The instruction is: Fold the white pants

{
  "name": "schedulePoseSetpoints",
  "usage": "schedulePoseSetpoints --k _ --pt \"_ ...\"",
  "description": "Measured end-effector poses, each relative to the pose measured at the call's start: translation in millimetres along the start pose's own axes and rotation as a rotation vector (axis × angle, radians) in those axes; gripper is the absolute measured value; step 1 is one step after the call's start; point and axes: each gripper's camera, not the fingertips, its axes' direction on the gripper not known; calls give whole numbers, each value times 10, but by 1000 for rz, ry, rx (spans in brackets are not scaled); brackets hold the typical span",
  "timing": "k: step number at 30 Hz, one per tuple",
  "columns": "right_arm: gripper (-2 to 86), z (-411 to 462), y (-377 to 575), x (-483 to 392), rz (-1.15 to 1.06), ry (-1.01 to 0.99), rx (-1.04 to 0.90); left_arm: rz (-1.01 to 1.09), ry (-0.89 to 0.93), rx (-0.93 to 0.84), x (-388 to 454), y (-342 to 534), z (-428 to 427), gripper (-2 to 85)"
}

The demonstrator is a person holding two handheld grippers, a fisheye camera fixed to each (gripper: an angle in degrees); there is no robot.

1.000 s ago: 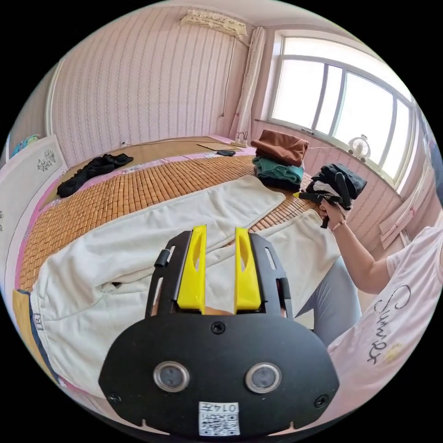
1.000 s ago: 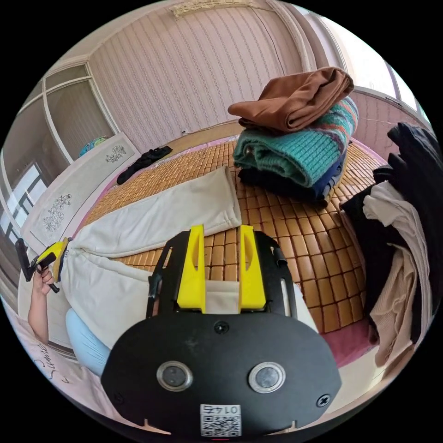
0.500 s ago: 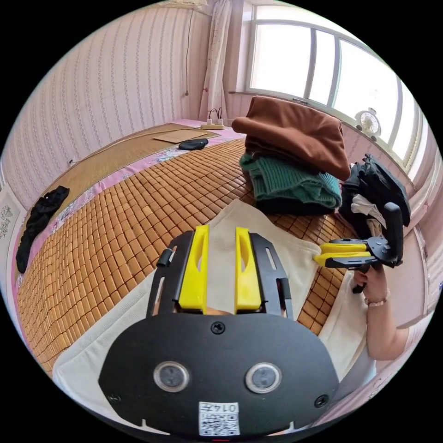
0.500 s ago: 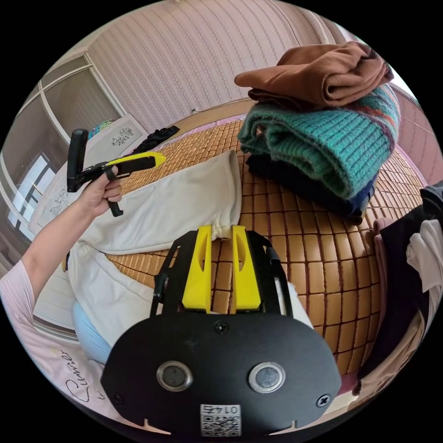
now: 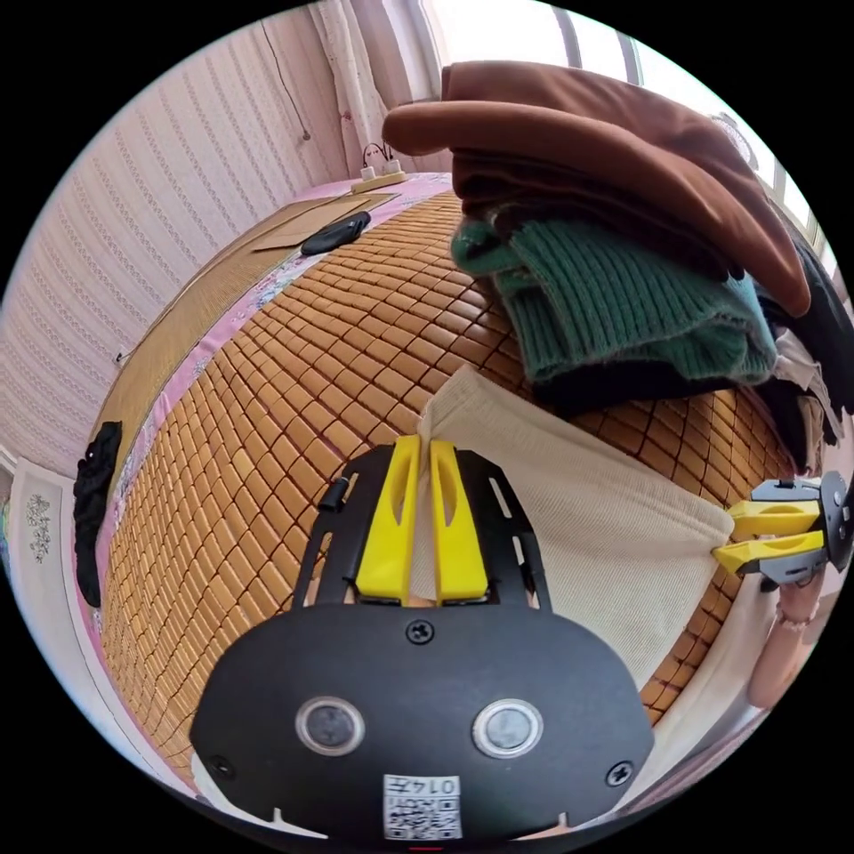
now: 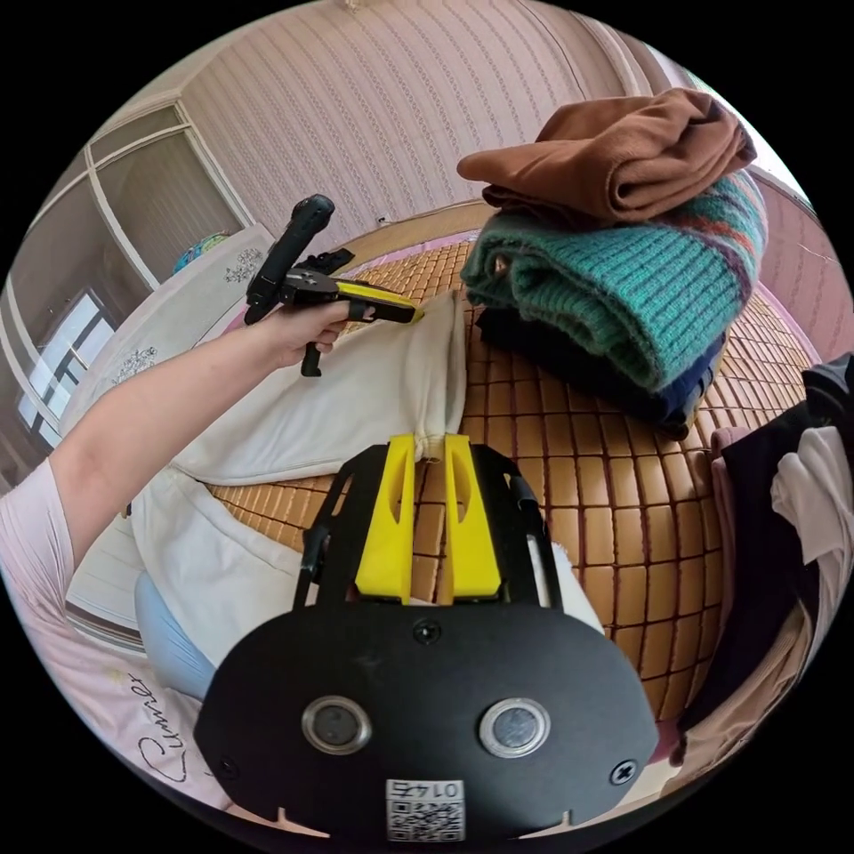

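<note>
Closing in since half a second ago: left gripper [image 5: 423,445] came down onto the far hem corner of the white pants [image 5: 569,525], jaws now nearly together with the hem fabric between them. Right gripper [image 6: 430,442] sits at the near hem corner, jaws narrowed around it, full pinch unclear. Pants lie flat on the bamboo mat [image 5: 294,374]; open mat on the left side. Folded clothes stack [image 6: 623,258] sits just beyond the hem. Dark clothes pile [image 6: 783,498] crowds the mat's right edge.
</note>
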Motion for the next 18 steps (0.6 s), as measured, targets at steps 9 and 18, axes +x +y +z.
schedulePoseSetpoints --k 9,18 --pt "68 -235 24 387 49 -103 -27 -66 -70 45 246 -36 -168 57" --pt "55 -871 624 757 -10 -215 -117 108 124 231 1295 1792 -1567 80"
